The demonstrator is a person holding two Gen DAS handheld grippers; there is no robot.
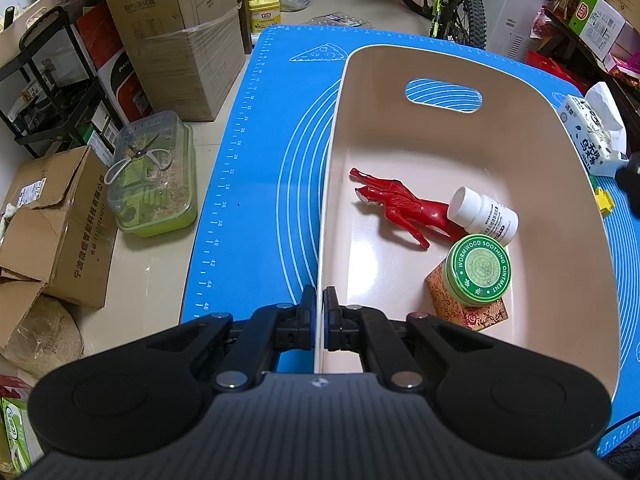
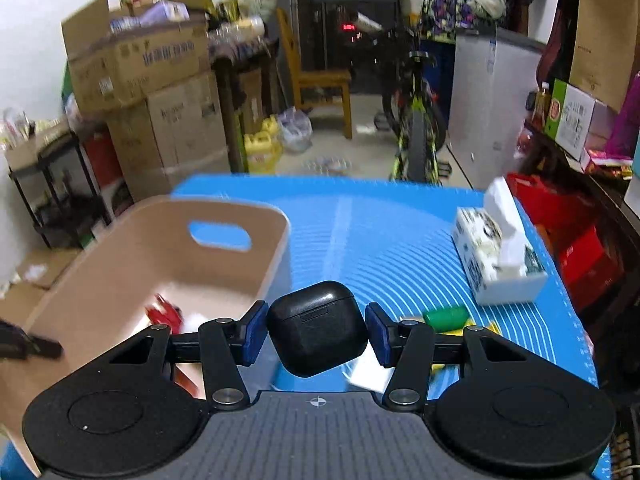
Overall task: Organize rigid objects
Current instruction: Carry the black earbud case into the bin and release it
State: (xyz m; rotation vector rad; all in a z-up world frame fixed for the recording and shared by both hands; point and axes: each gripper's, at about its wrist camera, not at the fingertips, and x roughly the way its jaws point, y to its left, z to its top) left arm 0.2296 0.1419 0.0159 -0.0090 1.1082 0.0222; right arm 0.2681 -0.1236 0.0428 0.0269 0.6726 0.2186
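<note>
A beige bin point(image 1: 540, 168) stands on the blue mat point(image 1: 256, 160). My left gripper point(image 1: 319, 312) is shut on the bin's left rim, one finger on each side of the wall. Inside lie a red figure point(image 1: 400, 204), a white bottle point(image 1: 482, 214), a green ointment tin point(image 1: 478, 270) and a patterned box point(image 1: 460, 308). My right gripper point(image 2: 318, 330) is shut on a black earbud case point(image 2: 318, 328), held above the mat just right of the bin point(image 2: 132, 256). A green piece point(image 2: 446, 316) and yellow pieces point(image 2: 480, 330) lie on the mat beyond it.
A tissue box point(image 2: 496, 256) sits on the mat at the right; it also shows in the left wrist view point(image 1: 596, 132). Cardboard boxes point(image 1: 176, 36), a green container with scissors point(image 1: 156, 176) and a bicycle point(image 2: 416, 120) stand on the floor around the table.
</note>
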